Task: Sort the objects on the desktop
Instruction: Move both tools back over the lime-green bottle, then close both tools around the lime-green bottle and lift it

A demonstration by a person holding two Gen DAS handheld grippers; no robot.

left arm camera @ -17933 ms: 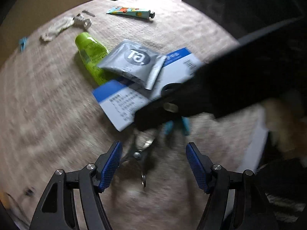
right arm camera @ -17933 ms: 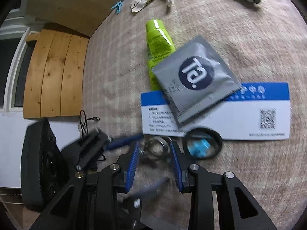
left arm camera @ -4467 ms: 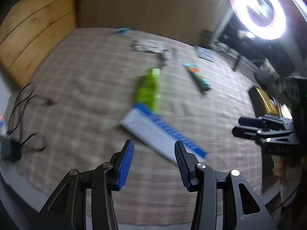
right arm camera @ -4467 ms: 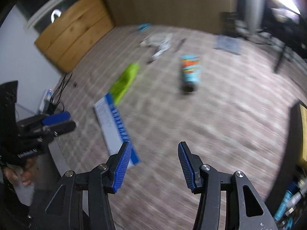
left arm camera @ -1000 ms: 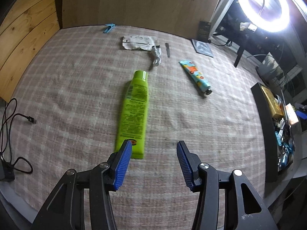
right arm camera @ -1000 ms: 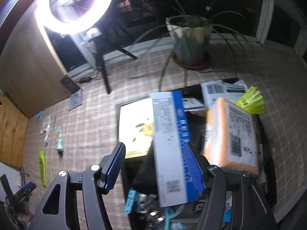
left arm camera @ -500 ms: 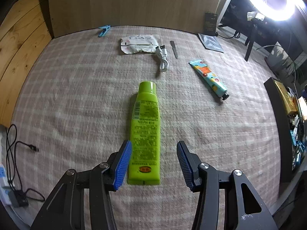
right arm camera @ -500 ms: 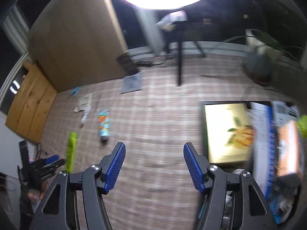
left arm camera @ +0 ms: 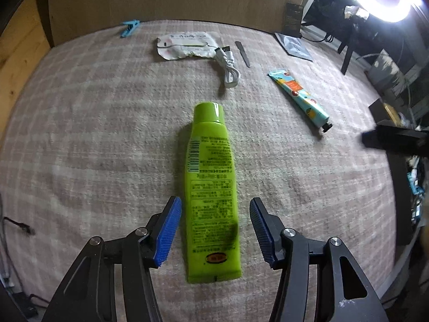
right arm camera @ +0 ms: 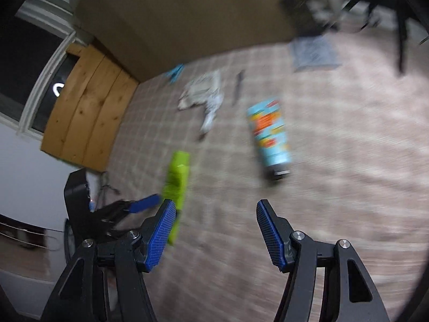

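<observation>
**Checked cloth, green tube framed by the left gripper**

Pinkish-beige checked cloth (left arm camera: 80, 139) covers the whole work surface, with a plain brown board wall behind it, pale wooden planks (right arm camera: 88, 115) to one side and a glaring ring light (left arm camera: 386, 2) at the far corner.

Taking the green tube (left arm camera: 211, 187) as the landmark: it lies flat on the cloth, cap pointing away from the left wrist camera. Beyond its cap lie a crumpled white packet (left arm camera: 185, 45), a coiled white cable (left arm camera: 228, 64) and a thin dark nail file (left arm camera: 242, 53). A blue clothes peg (left arm camera: 129, 28) sits farther off, near the wall. A patterned light-blue tube (left arm camera: 300, 98) lies well apart from the green one, on the ring-light side, black cap toward the cloth's edge, and a grey sachet (left arm camera: 295, 47) rests beyond it.

The left gripper (left arm camera: 214, 230) points steeply down over the green tube's crimped end; its jaws have just been opening, and the blue pads (left arm camera: 167, 230) stand clear on either side of the tube without touching it. The right gripper (right arm camera: 215, 236) hangs over bare cloth, spread wide and holding nothing.

The right wrist view is smeared with motion, so small items there are hard to read. A dark blurred shape cuts into the left view's edge, unidentifiable.
</observation>
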